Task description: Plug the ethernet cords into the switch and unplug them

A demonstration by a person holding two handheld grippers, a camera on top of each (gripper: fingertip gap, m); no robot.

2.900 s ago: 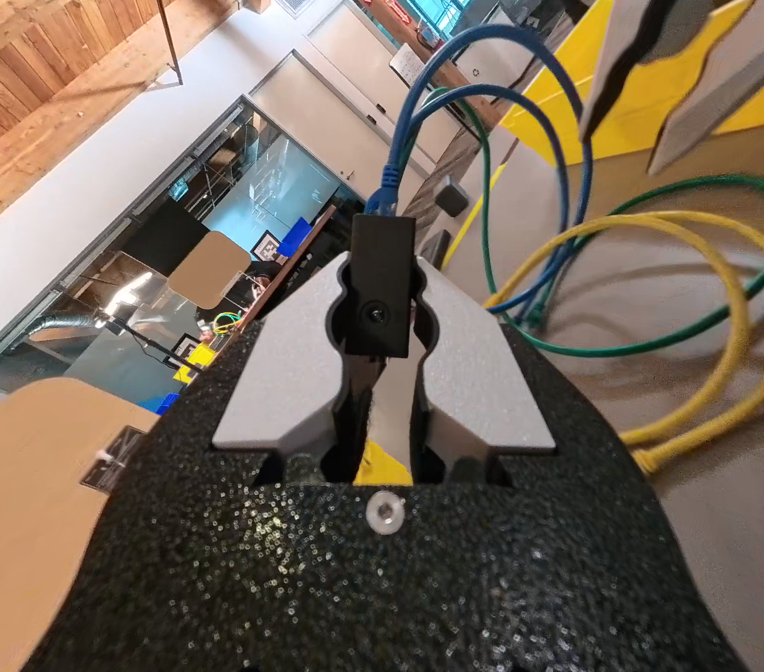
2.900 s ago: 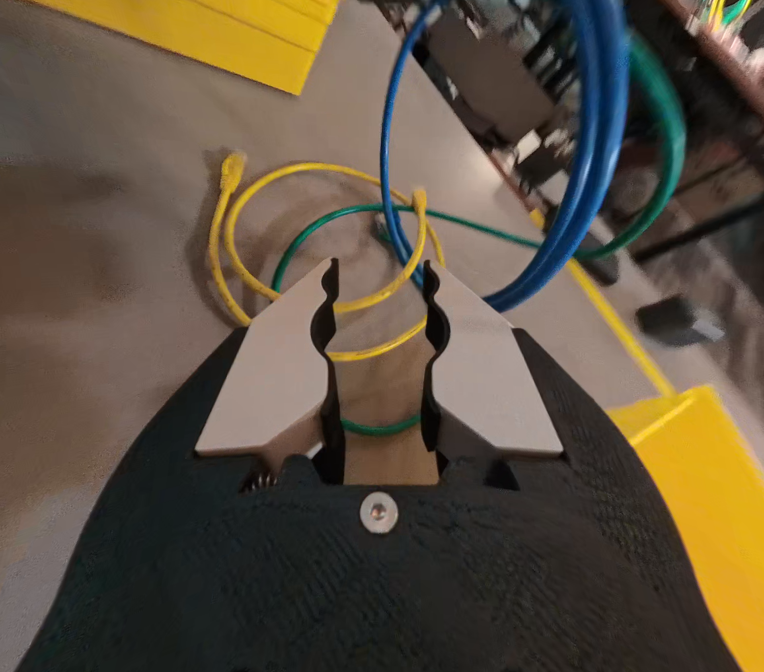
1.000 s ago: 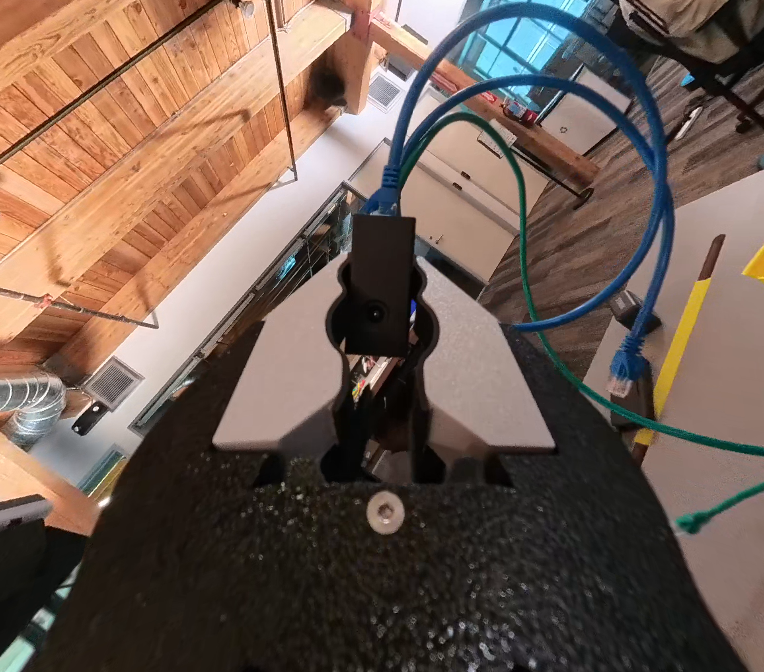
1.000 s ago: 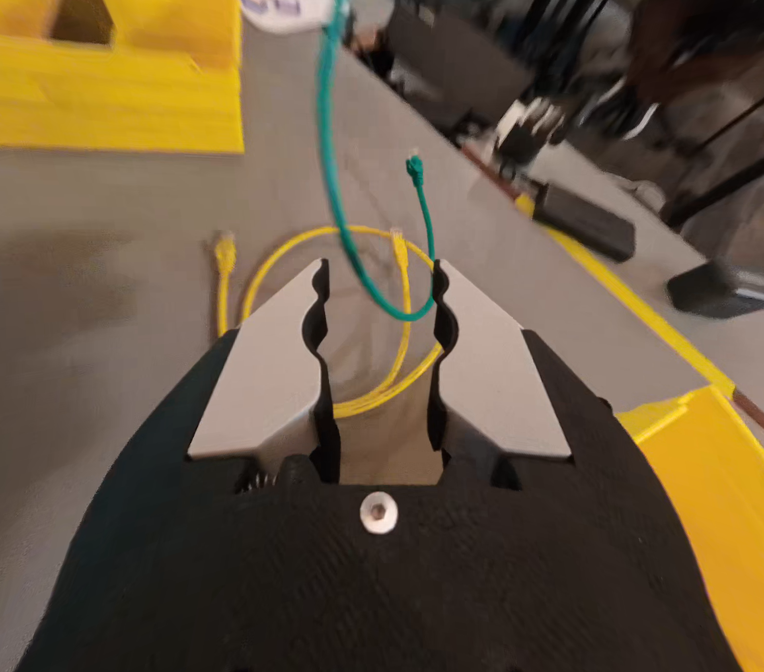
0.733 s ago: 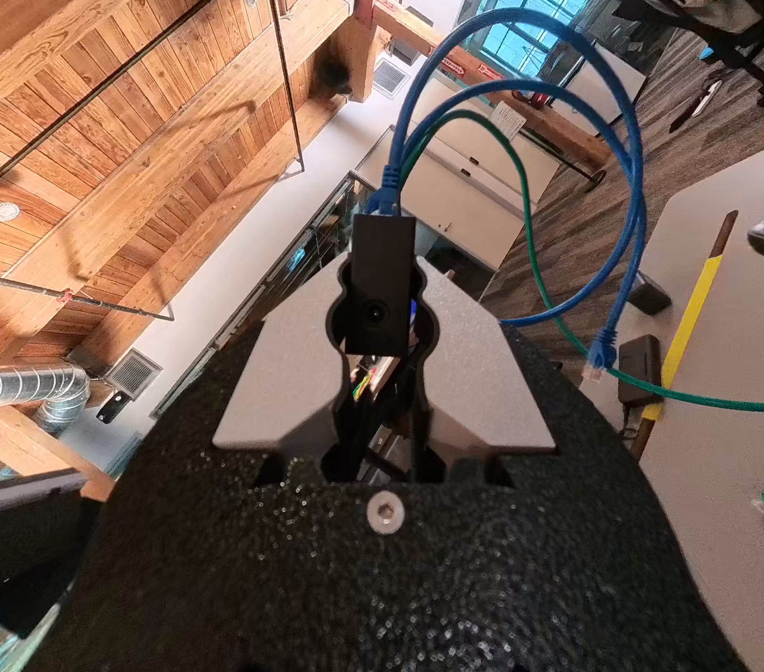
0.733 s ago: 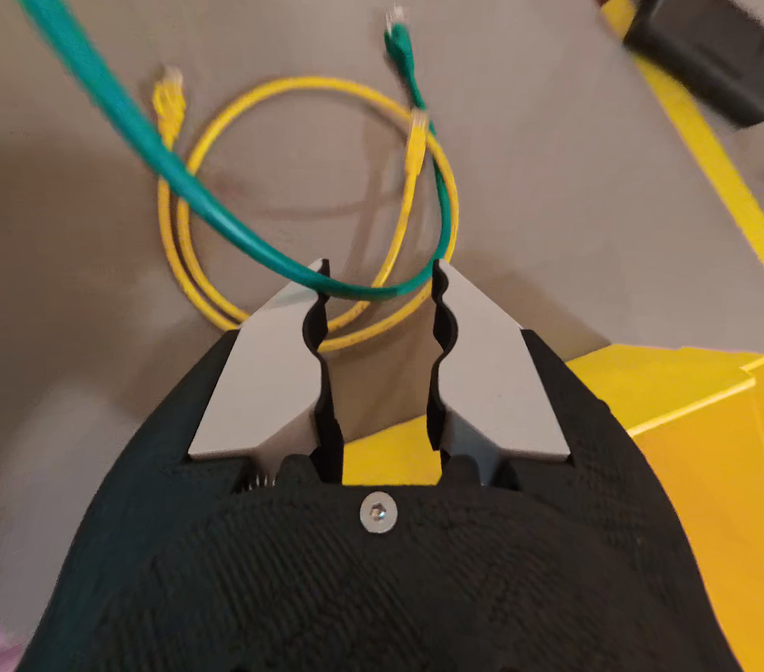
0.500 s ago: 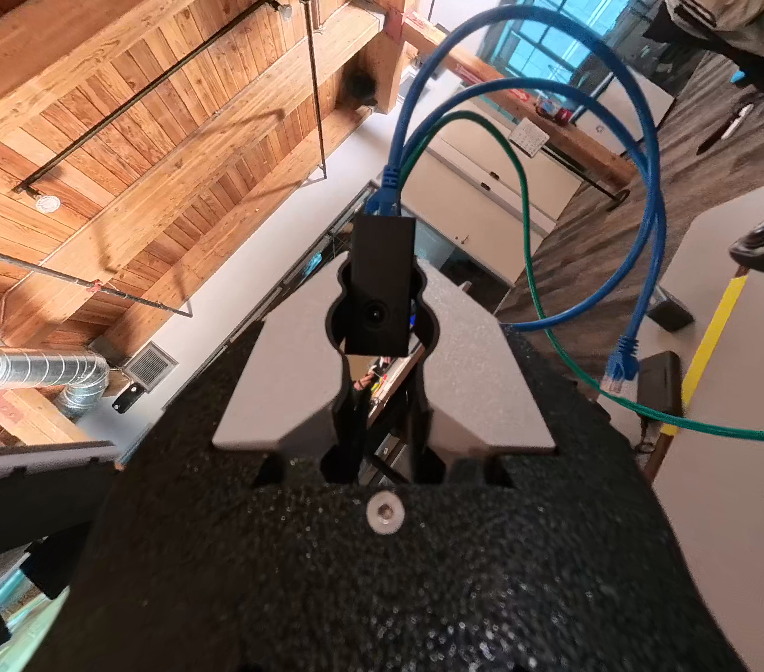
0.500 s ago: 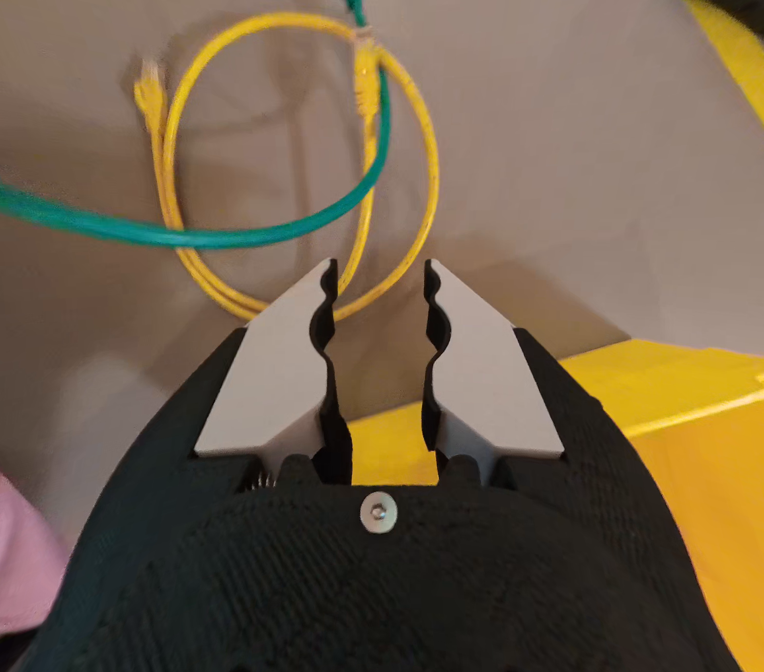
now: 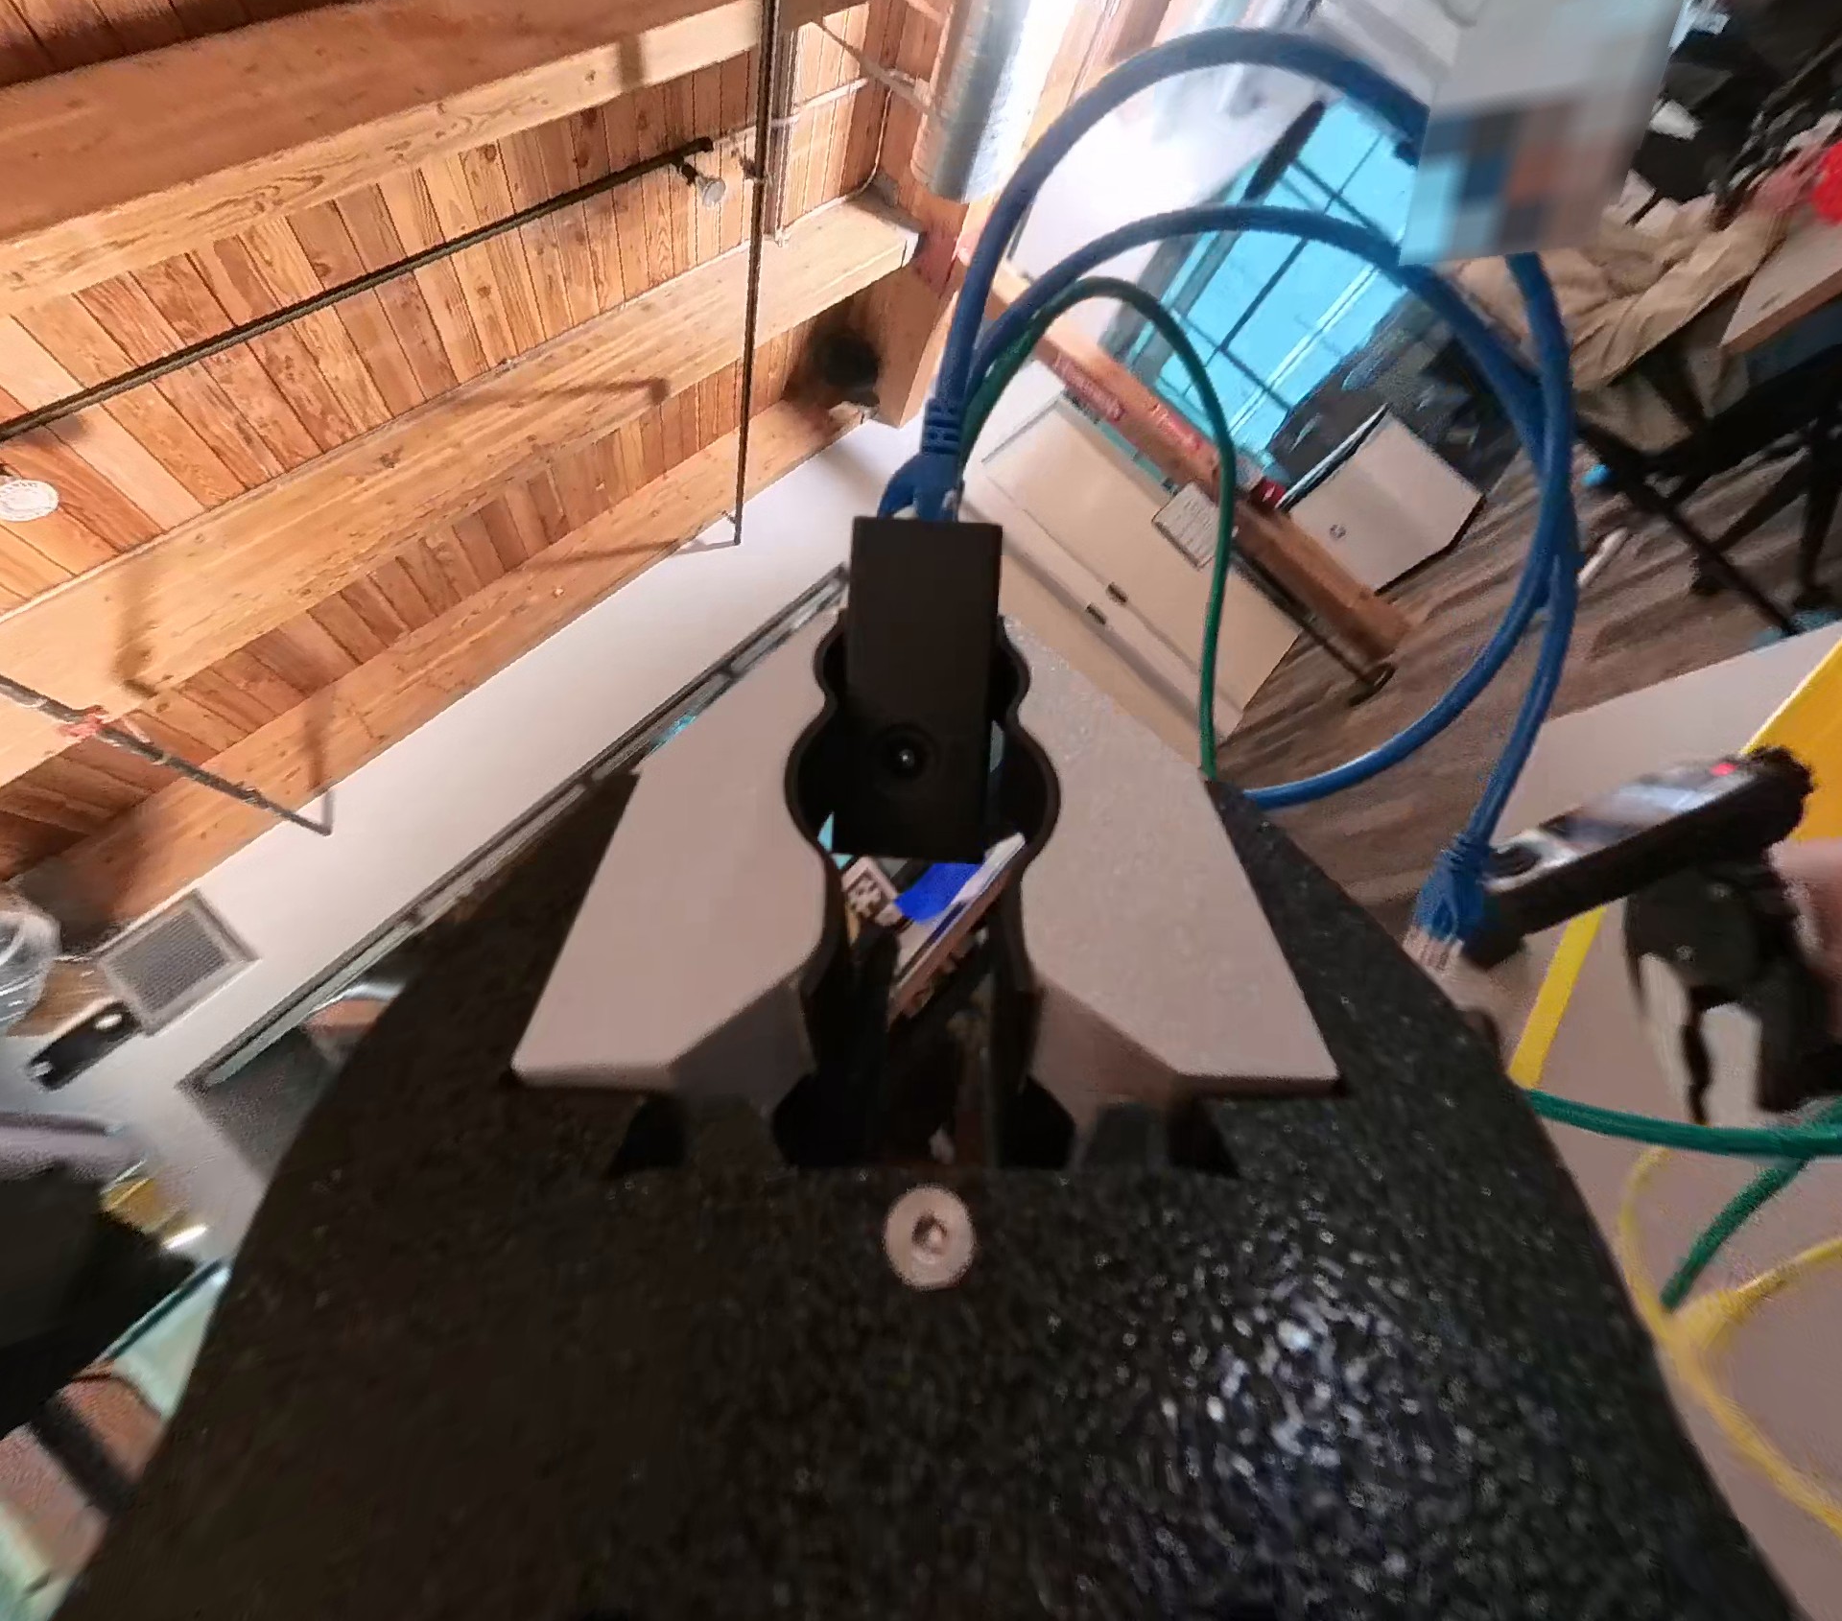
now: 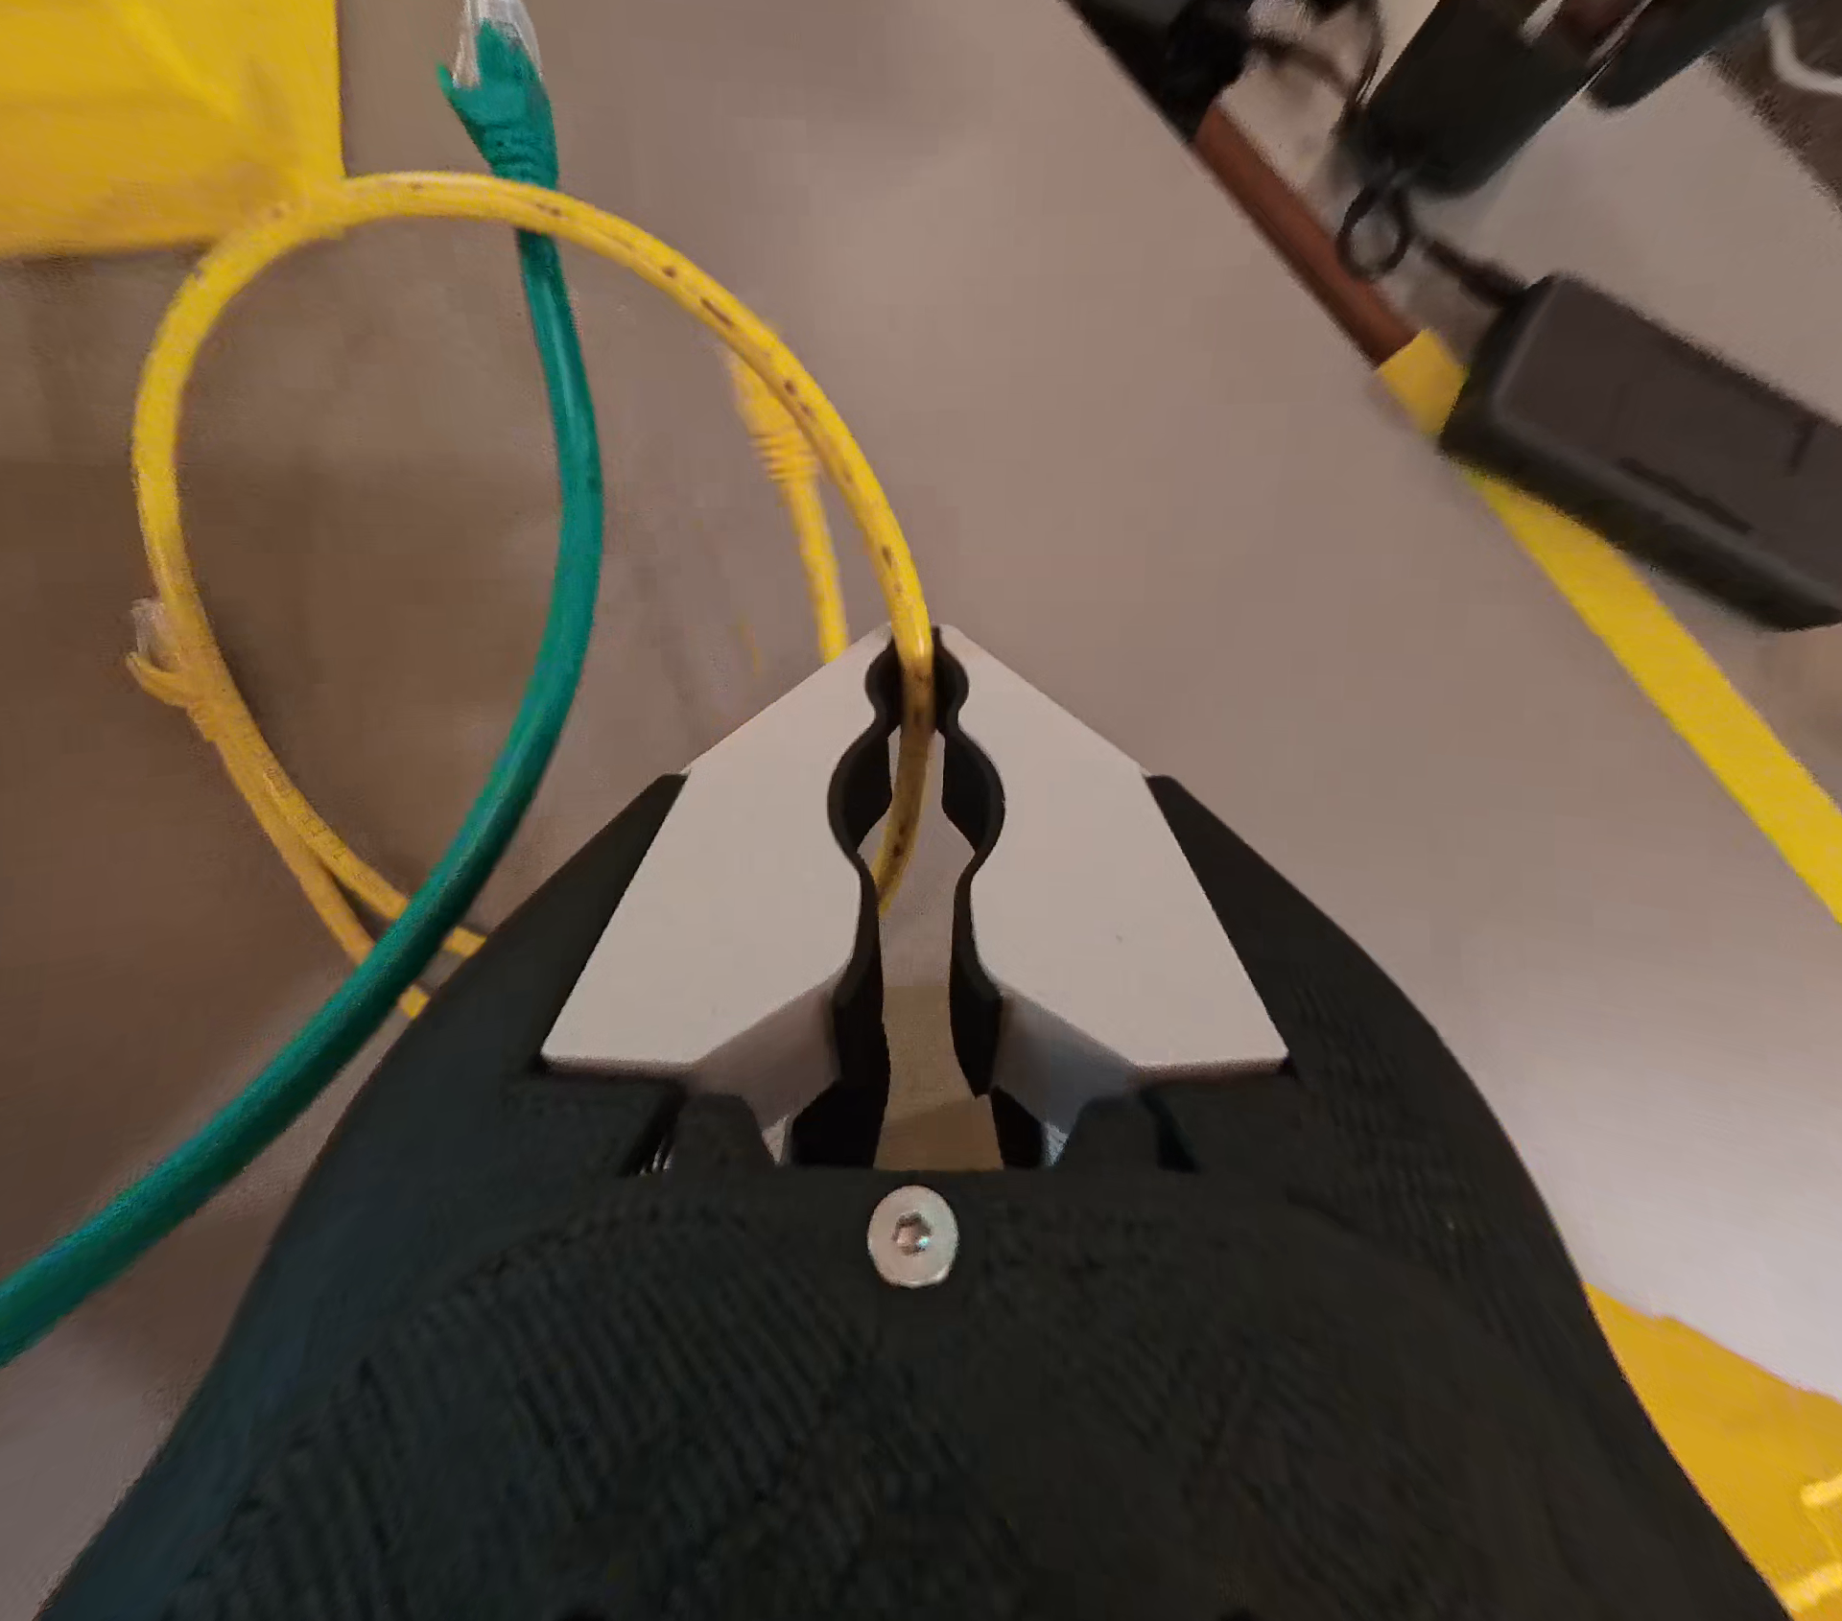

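Left gripper [image 9: 922,736] is clamped tight on the black switch [image 9: 919,681], centre of the frame and tilted up toward the wooden ceiling [image 9: 349,198]. The blue cord [image 9: 1540,417] is plugged into its top end and loops to the right. Right gripper [image 10: 914,676] has closed down on the yellow cord [image 10: 478,203], which coils on the grey surface [image 10: 1047,377] upper left, with the green cord [image 10: 573,497] lying across it.

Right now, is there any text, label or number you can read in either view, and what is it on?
Red signs in the background: blurred, unreadable.
Paper sheet beside them: too small to read.
Print along the yellow cord: too fine to read.
Switch: no marking legible.
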